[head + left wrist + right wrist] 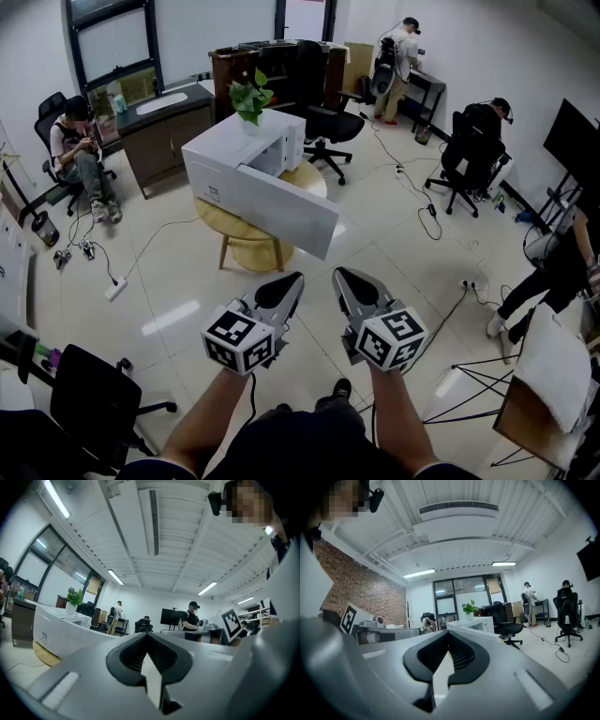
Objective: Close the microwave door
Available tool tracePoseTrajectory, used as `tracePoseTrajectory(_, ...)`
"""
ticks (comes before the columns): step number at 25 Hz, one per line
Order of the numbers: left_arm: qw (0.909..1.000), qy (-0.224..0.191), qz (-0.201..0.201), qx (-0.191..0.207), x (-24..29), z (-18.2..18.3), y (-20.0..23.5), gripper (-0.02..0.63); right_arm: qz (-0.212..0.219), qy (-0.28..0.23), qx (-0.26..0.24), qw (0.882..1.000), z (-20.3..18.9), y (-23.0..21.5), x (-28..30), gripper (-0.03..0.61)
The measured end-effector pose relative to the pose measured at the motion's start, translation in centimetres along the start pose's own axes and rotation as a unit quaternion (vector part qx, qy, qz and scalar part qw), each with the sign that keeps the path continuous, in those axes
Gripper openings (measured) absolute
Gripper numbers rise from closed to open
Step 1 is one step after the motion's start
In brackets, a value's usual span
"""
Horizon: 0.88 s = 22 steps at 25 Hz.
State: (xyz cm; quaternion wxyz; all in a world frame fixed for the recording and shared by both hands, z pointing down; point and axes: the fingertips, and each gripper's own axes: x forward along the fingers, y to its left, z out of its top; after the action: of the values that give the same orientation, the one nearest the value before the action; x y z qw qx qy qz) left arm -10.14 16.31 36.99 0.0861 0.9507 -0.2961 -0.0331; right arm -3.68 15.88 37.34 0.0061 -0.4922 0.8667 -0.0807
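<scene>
The white microwave [246,148] sits on a round wooden table [246,251] in the middle of the room, with a potted plant [249,98] on top. Its door [284,212] hangs wide open and swings out toward me. Both grippers are held low, side by side, well short of the door. My left gripper [294,279] and right gripper [339,274] have their jaws together with nothing between them. In the left gripper view the microwave [56,631] lies off to the left of the left gripper [149,634]. In the right gripper view the microwave [474,624] stands just beyond the right gripper [448,633].
A black office chair [328,127] stands behind the microwave and another [89,403] at my lower left. Cables [422,211] and a power strip [116,289] lie on the tiled floor. Several people sit or stand round the room's edges. A folding stand [539,394] is at my right.
</scene>
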Motion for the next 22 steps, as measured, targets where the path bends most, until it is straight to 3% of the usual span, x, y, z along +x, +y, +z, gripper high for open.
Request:
tracePoseTrajectory(10,1.0,-0.004,0.004,-0.006,1.7,-0.5,2.2,0.01,-0.01,-0.002,0.016,1.0,-0.3,-1.8,1.3,0.002)
tracePoseTrajectory(22,0.9997,0.016,0.017,-0.005,7.0,-1.8,6.6,0.011,-0.003,0.005,0.022,1.0,-0.6,-7.3,6.1,0.002)
